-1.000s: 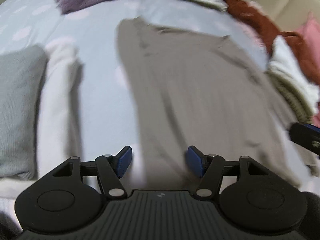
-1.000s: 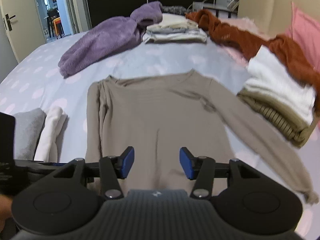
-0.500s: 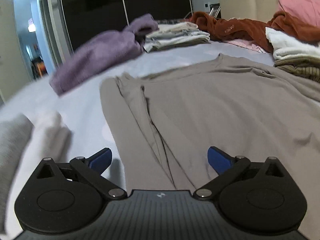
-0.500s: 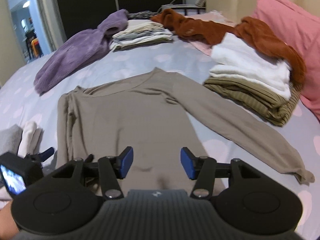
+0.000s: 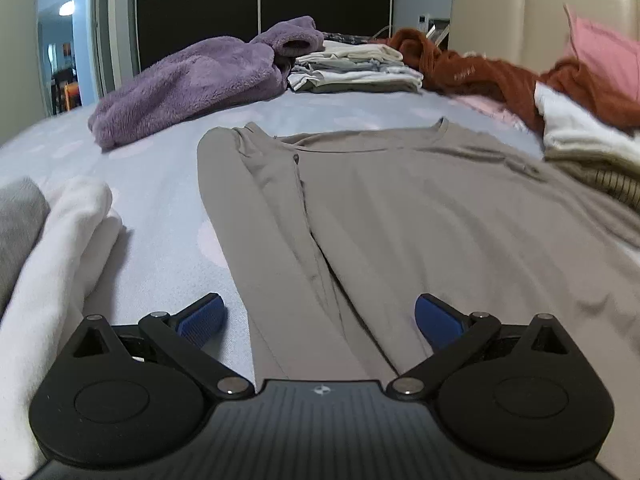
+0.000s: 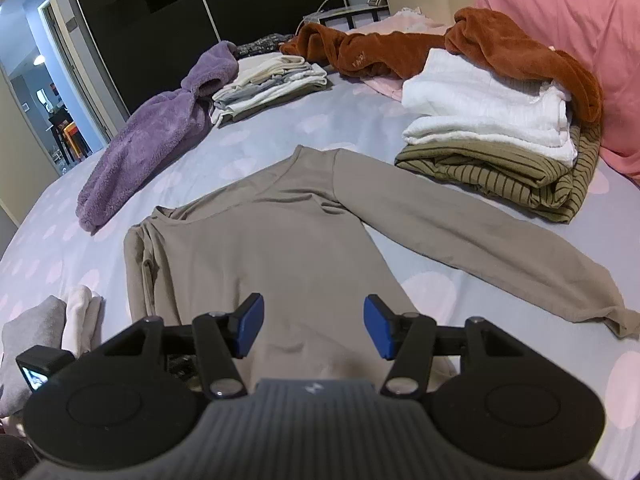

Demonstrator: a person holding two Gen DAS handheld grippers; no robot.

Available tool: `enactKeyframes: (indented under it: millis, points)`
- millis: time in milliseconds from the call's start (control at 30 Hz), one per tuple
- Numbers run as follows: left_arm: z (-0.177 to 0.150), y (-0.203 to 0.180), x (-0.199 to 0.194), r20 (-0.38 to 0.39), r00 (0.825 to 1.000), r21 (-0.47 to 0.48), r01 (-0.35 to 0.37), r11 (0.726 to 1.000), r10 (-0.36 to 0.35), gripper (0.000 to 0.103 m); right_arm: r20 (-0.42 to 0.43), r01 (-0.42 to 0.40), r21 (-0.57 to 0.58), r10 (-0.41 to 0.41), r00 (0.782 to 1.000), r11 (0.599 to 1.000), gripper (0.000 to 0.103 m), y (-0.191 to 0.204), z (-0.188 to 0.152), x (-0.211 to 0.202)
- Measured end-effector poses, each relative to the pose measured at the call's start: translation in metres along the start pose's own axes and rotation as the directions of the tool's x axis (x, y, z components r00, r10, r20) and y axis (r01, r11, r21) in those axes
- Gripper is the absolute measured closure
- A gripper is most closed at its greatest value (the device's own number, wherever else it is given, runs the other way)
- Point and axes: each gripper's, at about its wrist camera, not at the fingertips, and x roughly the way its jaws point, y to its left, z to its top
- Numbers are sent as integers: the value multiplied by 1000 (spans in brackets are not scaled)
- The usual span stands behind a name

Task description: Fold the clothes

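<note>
Left tongs [image 5: 318,318]: I had them spread as wide as they go, nothing gripped; they straddled the near end of the folded-in sleeve [image 5: 256,208], pads clear of the cloth.
Right tongs [image 6: 312,330]: roughly half open, empty, over the lower middle of the shirt; the gap was not visibly moving.
Taupe shirt [image 6: 280,248]: lay flat, face up on the bed [image 6: 224,148], neckline away from me, hem under the tongs.
Done so far, my read: the sleeve on the picture's left was already folded lengthwise along the body.
Left to do: the other sleeve [image 6: 480,240] lay stretched out to the picture's right, cuff near the bed edge; it needed folding in, then the body folded up.
Finished stacks: folded pile [image 6: 272,84] at the far side, white-on-striped stack [image 6: 492,136] beside the outstretched sleeve, white and grey folded items [image 5: 64,240] just left of the shirt.
Unfolded: purple fleece [image 6: 160,136] and rust fleece [image 6: 400,52] lay crumpled at the far side.
Overall: partway through this shirt; I judged at least two garments waiting.
</note>
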Motion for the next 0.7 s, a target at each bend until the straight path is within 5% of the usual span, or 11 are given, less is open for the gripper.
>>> enactKeyframes:
  millis: [700]
  points:
    - [0, 1, 0, 3, 1000, -1, 5, 1000, -5, 0, -27, -4, -171, -1, 1000, 985, 44, 32, -6, 0]
